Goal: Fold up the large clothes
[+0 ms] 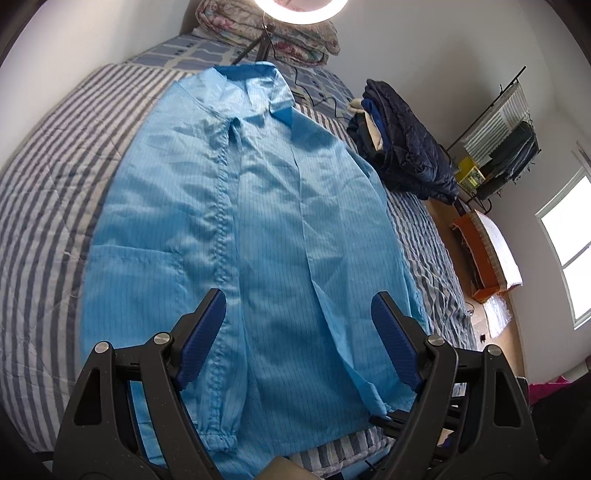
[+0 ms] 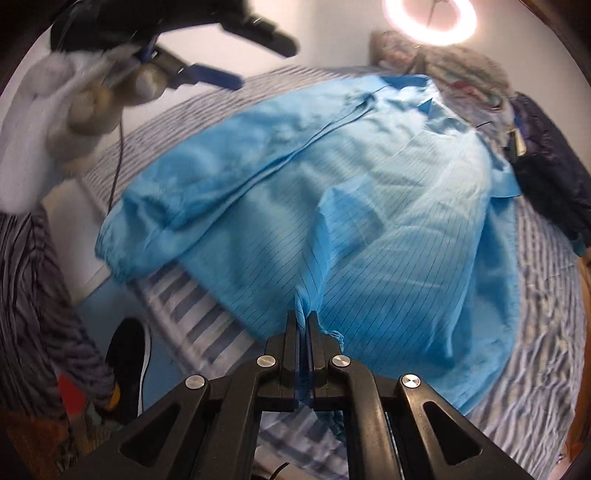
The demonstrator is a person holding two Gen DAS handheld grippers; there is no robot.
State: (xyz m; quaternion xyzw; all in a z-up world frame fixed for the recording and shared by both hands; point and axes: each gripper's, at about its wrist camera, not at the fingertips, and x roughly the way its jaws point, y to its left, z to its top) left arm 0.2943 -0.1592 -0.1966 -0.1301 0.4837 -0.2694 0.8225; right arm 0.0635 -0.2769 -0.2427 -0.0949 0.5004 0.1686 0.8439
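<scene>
A large light-blue striped coat (image 1: 266, 206) lies spread on the striped bed cover (image 1: 48, 192), collar at the far end, with one sleeve folded along its front. My left gripper (image 1: 299, 299) hovers open over the coat's lower part, with nothing between its blue pads (image 1: 203, 332). In the right wrist view my right gripper (image 2: 303, 317) is shut on a pinch of the coat (image 2: 388, 206) near its hem, and the cloth rises in a ridge from the jaws. The left gripper (image 2: 266, 62) shows at the top left there, held by a gloved hand (image 2: 92, 99).
A pile of dark clothes (image 1: 402, 147) sits on the bed's right side, near the collar. A floral quilt (image 1: 295, 40) and a ring light (image 1: 301, 7) on a tripod stand at the head. An orange box (image 1: 476, 251) is on the floor. A person's black shoe (image 2: 129, 362) stands by the bed's near edge.
</scene>
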